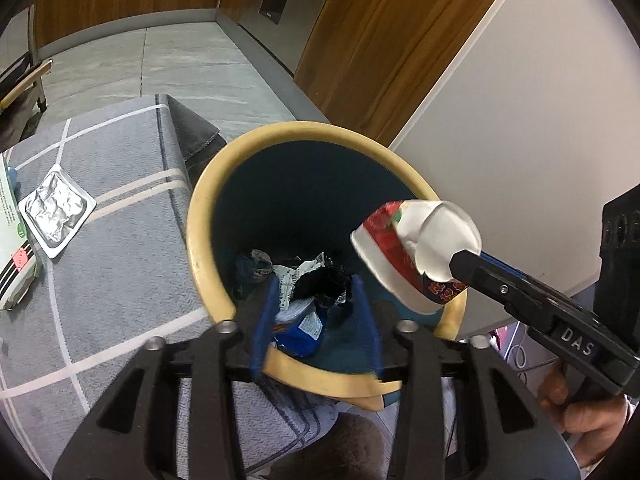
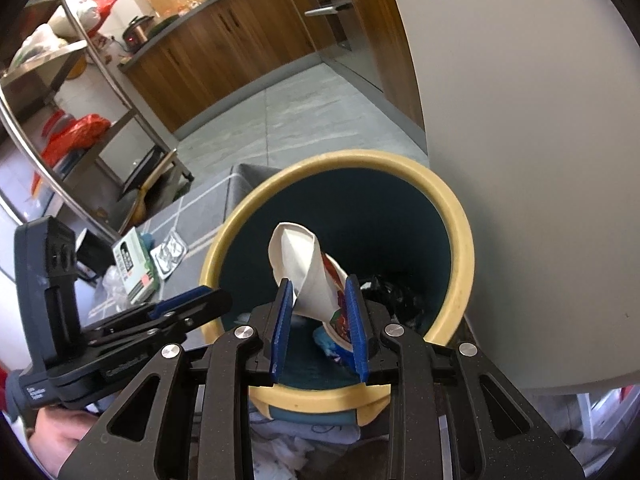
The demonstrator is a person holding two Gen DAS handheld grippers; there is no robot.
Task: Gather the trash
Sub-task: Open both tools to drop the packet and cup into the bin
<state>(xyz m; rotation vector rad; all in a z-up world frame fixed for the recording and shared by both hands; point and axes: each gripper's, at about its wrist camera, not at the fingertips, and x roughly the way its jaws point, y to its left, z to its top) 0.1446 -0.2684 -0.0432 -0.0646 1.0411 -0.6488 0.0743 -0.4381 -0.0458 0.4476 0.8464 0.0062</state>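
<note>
My right claw is clamped on a crushed paper cup, holding it over the mouth of the bin, inside the yellow rim on the side nearest that hand. The cup's long axis slants up and away from the claw, its squashed open end highest. My left claw hangs over the near rim with its jaws apart and nothing between them. Wrappers already lie at the bottom. A foil tray and a carton wait on the grey rug to the left, closer to my left hand. The bin's base is hidden.
</note>
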